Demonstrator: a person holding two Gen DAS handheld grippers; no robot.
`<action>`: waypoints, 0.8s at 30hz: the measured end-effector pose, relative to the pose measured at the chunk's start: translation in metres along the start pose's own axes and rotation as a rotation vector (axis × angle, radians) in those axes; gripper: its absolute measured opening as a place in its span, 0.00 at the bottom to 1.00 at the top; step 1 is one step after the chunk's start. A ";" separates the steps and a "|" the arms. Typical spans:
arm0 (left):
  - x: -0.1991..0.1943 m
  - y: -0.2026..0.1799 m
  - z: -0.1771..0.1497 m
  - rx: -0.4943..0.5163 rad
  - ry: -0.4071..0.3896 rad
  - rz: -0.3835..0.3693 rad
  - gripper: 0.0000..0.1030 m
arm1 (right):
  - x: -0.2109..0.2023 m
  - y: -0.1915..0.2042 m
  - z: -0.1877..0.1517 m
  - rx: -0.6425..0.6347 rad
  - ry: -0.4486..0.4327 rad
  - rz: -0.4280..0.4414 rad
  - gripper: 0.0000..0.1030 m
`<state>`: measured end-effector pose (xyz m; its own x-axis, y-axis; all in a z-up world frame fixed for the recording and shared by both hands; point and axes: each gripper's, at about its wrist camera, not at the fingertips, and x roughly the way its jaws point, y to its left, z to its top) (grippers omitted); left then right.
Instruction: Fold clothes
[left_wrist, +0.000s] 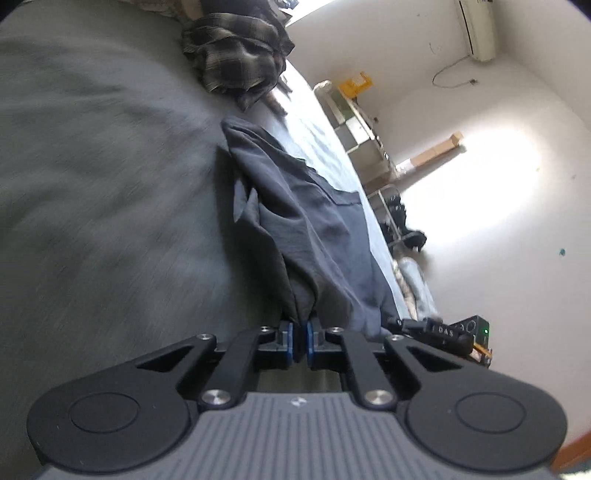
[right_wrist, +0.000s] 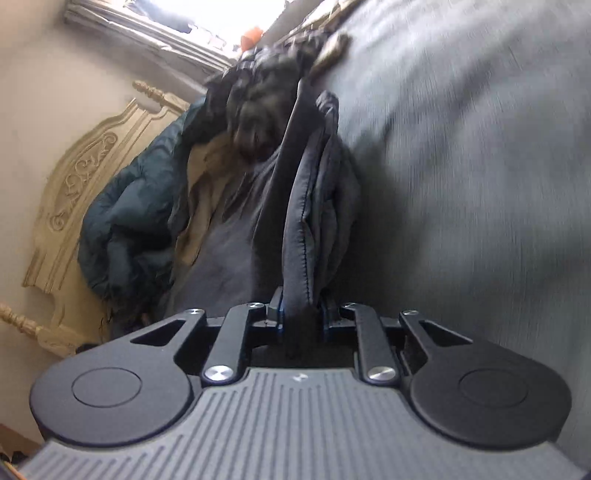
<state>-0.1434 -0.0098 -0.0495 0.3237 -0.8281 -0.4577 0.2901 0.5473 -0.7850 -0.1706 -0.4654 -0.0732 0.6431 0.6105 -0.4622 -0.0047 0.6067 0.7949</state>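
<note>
A dark grey-blue garment (left_wrist: 310, 221) with a chest pocket stretches away from my left gripper (left_wrist: 300, 341), whose blue pads are shut on its near edge. In the right wrist view the same garment (right_wrist: 306, 206) hangs bunched, showing a stitched hem, and my right gripper (right_wrist: 301, 317) is shut on a thick fold of it. The cloth lies over a grey bed cover (left_wrist: 110, 184), which looks blurred. Part of the other gripper (left_wrist: 454, 332) shows at the right of the left wrist view.
A dark plaid garment (left_wrist: 236, 55) lies crumpled further up the bed. A teal quilted jacket (right_wrist: 129, 221), a beige cloth and a black garment (right_wrist: 258, 110) are piled by a carved cream headboard (right_wrist: 74, 184). Shelves (left_wrist: 362, 129) stand against the white wall.
</note>
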 end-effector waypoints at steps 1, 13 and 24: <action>-0.009 0.002 -0.009 0.005 0.008 0.010 0.07 | -0.004 0.003 -0.017 0.013 0.000 0.008 0.15; -0.053 -0.012 -0.052 0.265 -0.070 0.207 0.25 | -0.053 0.032 -0.084 -0.135 -0.171 -0.165 0.28; -0.028 -0.028 -0.070 0.378 -0.081 0.311 0.13 | -0.028 0.057 -0.117 -0.478 -0.147 -0.279 0.24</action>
<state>-0.2239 -0.0101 -0.0437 0.5110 -0.6150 -0.6006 0.4701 0.7849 -0.4038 -0.2783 -0.3885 -0.0612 0.7691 0.3381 -0.5425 -0.1435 0.9184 0.3688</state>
